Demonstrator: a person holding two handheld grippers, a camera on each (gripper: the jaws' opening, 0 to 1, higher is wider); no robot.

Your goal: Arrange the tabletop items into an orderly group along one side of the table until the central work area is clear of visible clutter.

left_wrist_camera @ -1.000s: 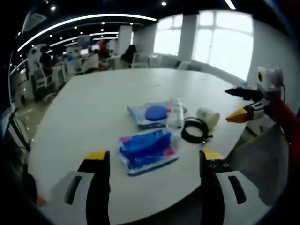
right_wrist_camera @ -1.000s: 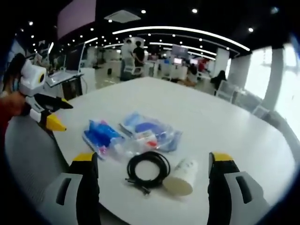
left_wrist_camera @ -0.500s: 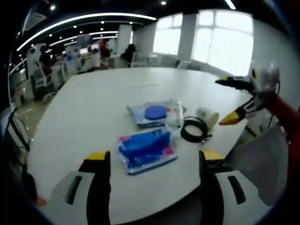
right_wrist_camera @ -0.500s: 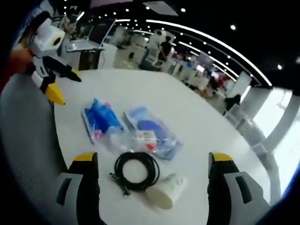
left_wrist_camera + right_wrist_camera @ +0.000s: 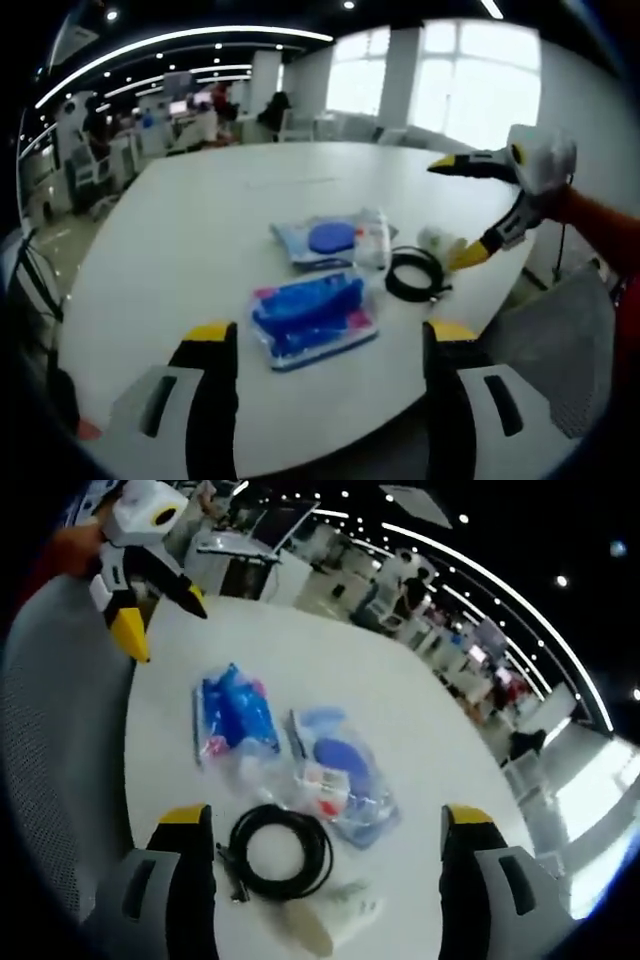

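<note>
Left tongs (image 5: 322, 345) hung wide open w/ nothing held, low over the near edge of the white desk (image 5: 200, 230). Blue packet (image 5: 315, 318) lay just ahead, between the 2 jaw tips but apart from them. Beyond it sat a clear bag w/ a blue disc (image 5: 325, 243), a small bottle (image 5: 373, 240) touching its right side, then a black cable coil (image 5: 416, 275) and a white paper cup (image 5: 440, 245) on its side.

Right tongs (image 5: 325, 825) were also wide open and empty, hovering over the same cluster. In the right gripper view the cable coil (image 5: 279, 851) lay between the jaws nearest the camera, the cup (image 5: 325, 925) below it partly blurred and hard to make out. Blue packet (image 5: 232, 712) and disc bag (image 5: 340, 770) lay farther out; bottle lost in the clear plastic.

Items sat near the desk's near-right edge. Far and left desk surface was open. A grey chair back (image 5: 60, 770) stood beside the edge.
</note>
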